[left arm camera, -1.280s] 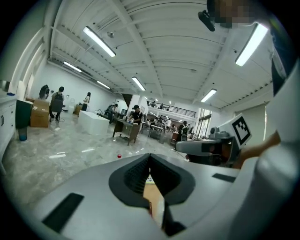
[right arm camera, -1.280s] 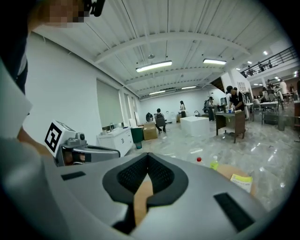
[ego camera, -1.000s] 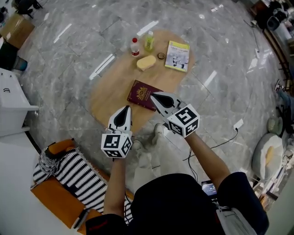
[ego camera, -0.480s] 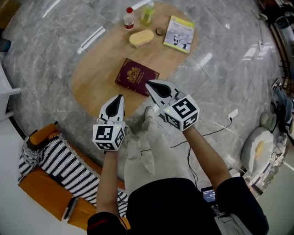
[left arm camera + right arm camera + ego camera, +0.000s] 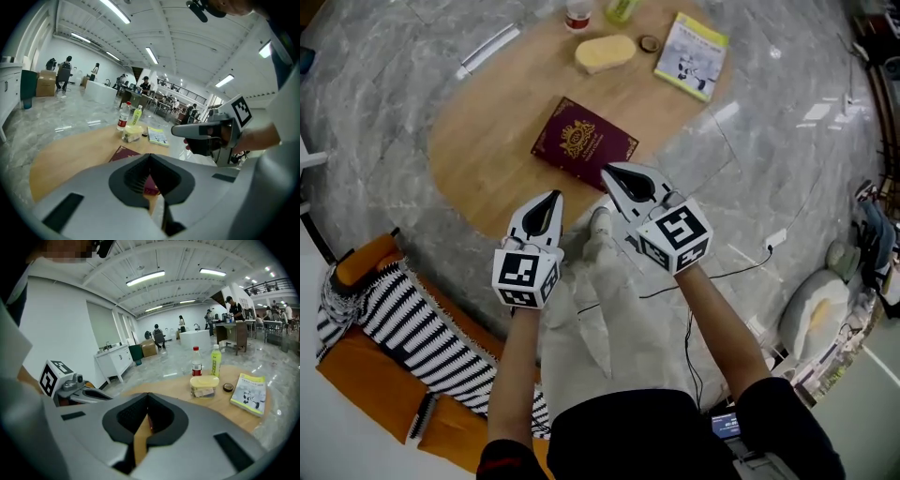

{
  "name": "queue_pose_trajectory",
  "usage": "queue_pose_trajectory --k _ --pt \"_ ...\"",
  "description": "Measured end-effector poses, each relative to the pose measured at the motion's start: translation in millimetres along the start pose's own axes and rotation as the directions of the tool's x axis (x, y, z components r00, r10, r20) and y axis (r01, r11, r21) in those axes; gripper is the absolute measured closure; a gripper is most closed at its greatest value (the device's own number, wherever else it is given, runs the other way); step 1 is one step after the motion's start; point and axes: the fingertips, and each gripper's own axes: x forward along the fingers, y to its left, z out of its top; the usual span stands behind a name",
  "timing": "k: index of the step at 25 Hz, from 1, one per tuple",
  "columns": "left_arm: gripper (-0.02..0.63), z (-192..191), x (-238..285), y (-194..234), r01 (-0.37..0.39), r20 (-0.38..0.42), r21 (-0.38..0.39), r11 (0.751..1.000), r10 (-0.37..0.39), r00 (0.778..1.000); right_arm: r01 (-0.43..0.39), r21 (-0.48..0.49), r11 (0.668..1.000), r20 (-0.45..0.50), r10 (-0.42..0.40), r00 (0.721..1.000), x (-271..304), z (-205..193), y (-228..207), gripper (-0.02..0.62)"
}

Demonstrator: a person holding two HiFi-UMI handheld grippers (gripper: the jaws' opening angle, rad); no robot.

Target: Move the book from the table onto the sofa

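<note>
both grippers clenched, empty, left gripper point(image 5: 546, 214) and right gripper point(image 5: 622, 184) just short of maroon book point(image 5: 584, 144), on wooden table point(image 5: 478, 150)

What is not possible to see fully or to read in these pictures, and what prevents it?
Red-capped bottle and green bottle: head view, cut off by the top edge.
Dark red book: left gripper view, mostly behind the shut left claw; right gripper view, nearly all behind the right claw.
Booklet cover text: too small in every view.
Sofa: head view, partly under the striped cloth.
</note>
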Motion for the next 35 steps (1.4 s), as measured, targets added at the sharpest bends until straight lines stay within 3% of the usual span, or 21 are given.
queue_pose_trajectory --k 10,16,26,29,35 --pt "0.589 -46.2 33.8 0.1 0.033 -0.047 -0.033 0.999 -0.034 0.998 0.030 0.034 0.999 -0.043 -0.028 0.999 30.1 -61.9 -18.0 0.581" --pt "0.589 -78.5 42.9 7.0 0.027 -0.075 -0.056 0.998 -0.031 0.997 0.032 0.005 0.999 -0.104 -0.031 0.994 45.7 -97.5 -28.4 0.581" --pt "0.589 -87.7 47.7 15.0 0.019 -0.069 -0.095 0.995 -0.026 0.997 0.026 -0.090 0.996 -0.239 -0.047 0.970 78.0 -133.6 -50.4 0.581" --pt "0.589 -93.3 46.9 15.3 0.019 -0.077 -0.103 0.994 -0.027 0.997 0.027 -0.075 0.997 -0.253 -0.045 0.967 86.3 -135.0 -59.6 0.581" --pt "0.589 -105.7 47.2 15.4 0.011 -0.093 -0.126 0.992 -0.023 0.995 0.036 -0.098 0.994 -0.273 -0.062 0.960 98.5 -135.8 -75.2 0.493"
